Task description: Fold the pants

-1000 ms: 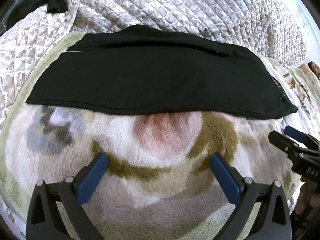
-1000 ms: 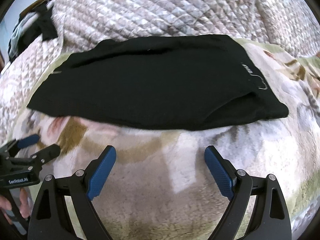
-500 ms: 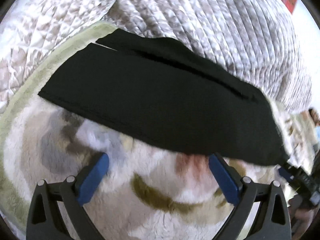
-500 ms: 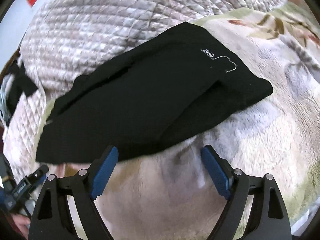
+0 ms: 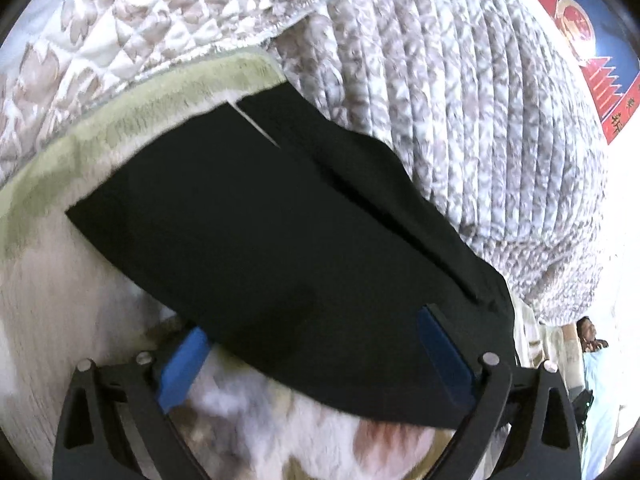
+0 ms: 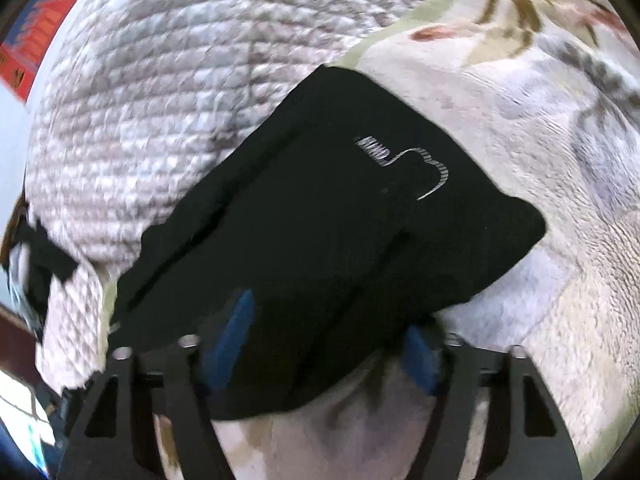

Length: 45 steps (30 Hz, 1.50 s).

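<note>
Quilted bedspread (image 5: pixel 460 120), floral fleece blanket (image 6: pixel 520 320), perhaps a red poster (image 5: pixel 576 36).

Left gripper (image 5: pixel 316 354), low in its frame, fingers spread wide but closing, straddling dark cloth. Right gripper (image 6: pixel 326 342), lower centre, tilted, fingers closing around cloth.

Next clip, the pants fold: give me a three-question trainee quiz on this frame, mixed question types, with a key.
1. True or false: the black pants lie on a fleece blanket.
2. What marks the pants in the right wrist view? A) white stitched logo B) red stripe C) yellow tag
3. Fill in: behind the pants lies a bunched ____ quilt.

Key:
1. True.
2. A, the logo.
3. Quilted, grey-patterned.

Both the left gripper and the right gripper have jaws closing with the pants' near edge between them.
</note>
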{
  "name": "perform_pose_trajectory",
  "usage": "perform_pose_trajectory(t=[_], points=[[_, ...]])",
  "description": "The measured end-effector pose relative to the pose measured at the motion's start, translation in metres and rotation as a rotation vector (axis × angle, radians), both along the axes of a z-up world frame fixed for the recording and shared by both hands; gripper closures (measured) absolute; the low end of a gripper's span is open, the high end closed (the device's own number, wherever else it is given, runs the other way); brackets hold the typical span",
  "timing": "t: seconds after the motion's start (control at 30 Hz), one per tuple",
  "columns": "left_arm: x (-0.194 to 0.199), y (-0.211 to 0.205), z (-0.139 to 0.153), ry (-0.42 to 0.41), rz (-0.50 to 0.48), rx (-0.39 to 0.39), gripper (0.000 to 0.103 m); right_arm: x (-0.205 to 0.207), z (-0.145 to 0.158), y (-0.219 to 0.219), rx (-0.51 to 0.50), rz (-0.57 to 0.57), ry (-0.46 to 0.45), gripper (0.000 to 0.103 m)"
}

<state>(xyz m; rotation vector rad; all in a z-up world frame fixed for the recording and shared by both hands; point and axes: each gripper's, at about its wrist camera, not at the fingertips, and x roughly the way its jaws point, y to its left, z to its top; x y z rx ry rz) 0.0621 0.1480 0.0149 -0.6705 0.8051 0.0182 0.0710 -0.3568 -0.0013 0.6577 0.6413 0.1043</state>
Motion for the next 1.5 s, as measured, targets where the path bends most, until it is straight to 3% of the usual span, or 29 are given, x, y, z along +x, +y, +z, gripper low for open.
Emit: perform_pose_trajectory(t=[0.1, 0.17, 0.23, 0.27, 0.3, 0.4, 0.5, 0.77, 1.1, 1.3, 1.5], points=[[0.006, 0.005, 0.000, 0.006, 0.026, 0.044, 0.018, 0.001, -0.005, -0.011, 0.040, -0.033, 0.017, 0.066], [0.010, 0.004, 0.001, 0.016, 0.034, 0.097, 0.024, 0.002, -0.005, -0.013, 0.038, -0.039, 0.017, 0.070], [0.013, 0.002, 0.001, 0.031, 0.046, 0.156, 0.036, 0.003, -0.005, -0.012, 0.033, -0.035, 0.016, 0.071], [0.015, 0.001, 0.000, 0.049, 0.052, 0.198, 0.049, 0.004, -0.005, -0.012, 0.030, -0.034, 0.016, 0.073], [0.016, 0.001, 0.000, 0.062, 0.059, 0.224, 0.061, 0.005, -0.005, -0.012, 0.027, -0.036, 0.016, 0.079], [0.014, 0.006, -0.001, 0.090, 0.091, 0.257, 0.086, 0.008, -0.007, -0.015, 0.036, -0.043, 0.028, 0.090], [0.011, 0.011, 0.000, 0.101, 0.096, 0.258, 0.095, 0.006, -0.005, -0.015, 0.041, -0.040, 0.045, 0.094], [-0.008, 0.018, 0.023, 0.081, 0.100, 0.253, 0.099, -0.015, 0.016, -0.020, 0.061, -0.047, -0.024, 0.102], [-0.054, 0.021, 0.046, 0.067, 0.054, 0.215, 0.099, -0.053, 0.026, -0.041, 0.096, -0.047, -0.060, 0.102], [-0.098, 0.025, 0.065, 0.035, 0.042, 0.204, 0.099, -0.107, 0.037, -0.049, 0.089, -0.032, -0.109, 0.102], [-0.136, 0.014, 0.050, 0.096, -0.009, 0.217, 0.099, -0.139, 0.010, -0.066, 0.075, -0.093, 0.019, 0.102]])
